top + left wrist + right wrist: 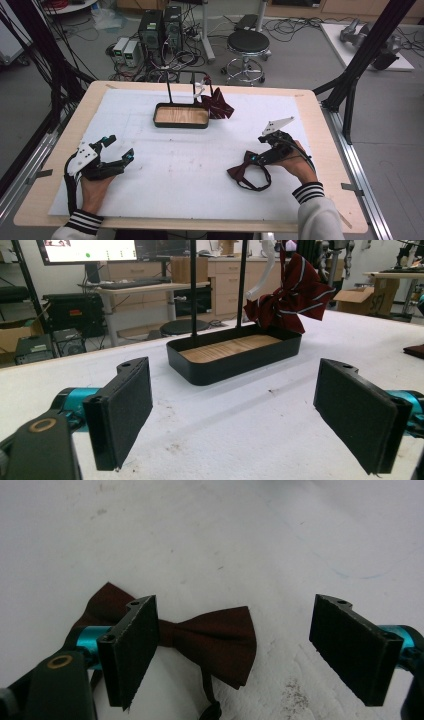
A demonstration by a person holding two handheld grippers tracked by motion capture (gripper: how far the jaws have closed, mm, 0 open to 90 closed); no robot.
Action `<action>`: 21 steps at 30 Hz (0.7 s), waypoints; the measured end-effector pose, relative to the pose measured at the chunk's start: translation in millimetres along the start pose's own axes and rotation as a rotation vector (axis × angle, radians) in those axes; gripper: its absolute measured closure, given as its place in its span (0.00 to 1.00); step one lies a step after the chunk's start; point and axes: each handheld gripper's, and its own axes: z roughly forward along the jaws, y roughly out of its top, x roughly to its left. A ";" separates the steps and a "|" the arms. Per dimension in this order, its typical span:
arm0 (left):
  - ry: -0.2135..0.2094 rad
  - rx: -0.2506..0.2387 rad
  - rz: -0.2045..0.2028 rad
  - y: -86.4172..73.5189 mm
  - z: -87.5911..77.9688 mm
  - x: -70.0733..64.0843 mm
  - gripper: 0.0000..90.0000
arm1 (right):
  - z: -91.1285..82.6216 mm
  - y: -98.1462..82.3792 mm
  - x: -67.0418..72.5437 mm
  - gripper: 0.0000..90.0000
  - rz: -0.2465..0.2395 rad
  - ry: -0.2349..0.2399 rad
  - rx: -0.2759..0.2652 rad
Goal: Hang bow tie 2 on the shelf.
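Note:
A plain dark maroon bow tie (241, 170) lies flat on the white mat, its black strap looped toward the near edge. My right gripper (256, 160) hovers right over it, open. In the right gripper view the bow tie (215, 635) has its right wing between the jaws, and the pads do not press on it. A striped maroon bow tie (218, 106) hangs on a rack above the wood-floored black tray (181, 125). My left gripper (121, 146) rests open at the near left with nothing in it, facing the tray (235, 365) and the striped bow tie (292, 297).
Two thin black rods (193, 290) rise from the back of the tray. The white mat (150, 180) covers most of the wooden table. Beyond the far edge stand a stool (248, 42) and computer cases (160, 30). A black frame post (360, 65) slants at the right.

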 end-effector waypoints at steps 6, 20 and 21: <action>0.000 0.000 0.000 0.0 0.0 -0.1 0.18 | 7.6 -0.2 1.5 0.25 -0.025 0.027 0.046; -0.001 0.000 0.000 0.0 0.1 -0.1 0.18 | 25.0 -4.5 2.7 0.31 -0.106 0.057 0.163; -0.001 0.000 0.000 0.0 0.1 -0.1 0.18 | 25.9 -4.8 2.4 0.32 -0.112 0.067 0.164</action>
